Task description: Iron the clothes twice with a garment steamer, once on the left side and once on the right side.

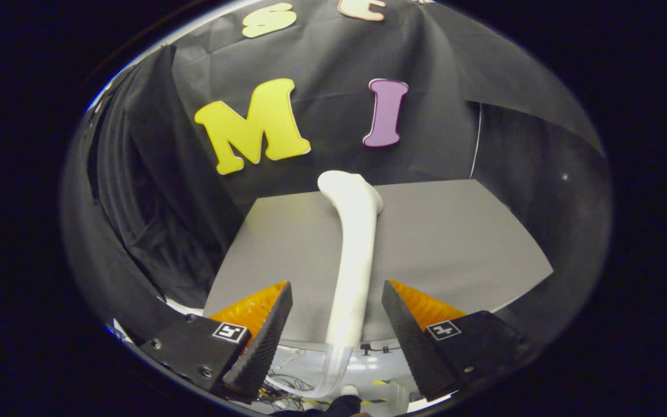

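Here the steamer (352, 255) lies between our two fingers, its long white handle running away from us and its bent head (350, 188) resting near the far edge of the grey table (455, 243). At the near end a pale hose (333, 362) leaves the handle and drops over the table's front edge toward the floor, where we make out some loose wires (287, 382).

Our gripper (336, 324) is spread wide: one finger (261, 341) stands to the left of the handle and the other to the right, each with a clear gap to it, so neither presses on it yet.

We judge the steamer to be stiff, smooth plastic, likely slippery and rounded, so a squeeze off its centre line could roll it out sideways. It looks fairly light, but the head adds weight at the far end and the hose will drag at the near end. We would take hold on the straight lower stretch of the handle, just ahead of our fingertips, closing squarely across it and firmly enough that it cannot twist.

We see no clothes on the table from here. Beyond the table hangs the dark cloth wall (322, 52).
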### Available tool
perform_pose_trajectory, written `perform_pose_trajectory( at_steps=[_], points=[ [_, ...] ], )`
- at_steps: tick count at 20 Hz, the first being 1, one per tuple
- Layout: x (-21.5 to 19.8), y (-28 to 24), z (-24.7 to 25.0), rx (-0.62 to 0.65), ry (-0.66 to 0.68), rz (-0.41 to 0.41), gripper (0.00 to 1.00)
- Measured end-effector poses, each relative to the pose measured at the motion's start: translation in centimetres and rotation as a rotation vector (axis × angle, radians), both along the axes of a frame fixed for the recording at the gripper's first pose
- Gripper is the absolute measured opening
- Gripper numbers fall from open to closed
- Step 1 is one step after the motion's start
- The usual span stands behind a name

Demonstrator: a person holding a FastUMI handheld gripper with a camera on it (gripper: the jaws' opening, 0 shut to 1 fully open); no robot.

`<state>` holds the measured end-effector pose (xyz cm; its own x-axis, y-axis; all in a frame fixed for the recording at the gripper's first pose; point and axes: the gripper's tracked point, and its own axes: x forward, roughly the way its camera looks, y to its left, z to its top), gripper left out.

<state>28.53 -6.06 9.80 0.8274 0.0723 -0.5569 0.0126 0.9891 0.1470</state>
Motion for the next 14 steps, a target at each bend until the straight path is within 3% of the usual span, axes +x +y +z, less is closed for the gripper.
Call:
perform_pose_trajectory(
  at_steps=[3, 7, 10, 13, 14],
  points=[
    [0.8, -0.3, -2.0, -0.006, 0.124, 0.018, 0.91],
    [2.1, -0.6, -2.9, 0.005, 0.188, 0.004, 0.71],
    [2.8, -1.2, -3.2, 0.009, 0.215, -0.029, 0.67],
    [2.8, -0.9, -3.3, 0.009, 0.223, -0.048, 0.44],
    [3.0, -0.8, -3.2, 0.007, 0.215, -0.057, 0.42]
  ],
)
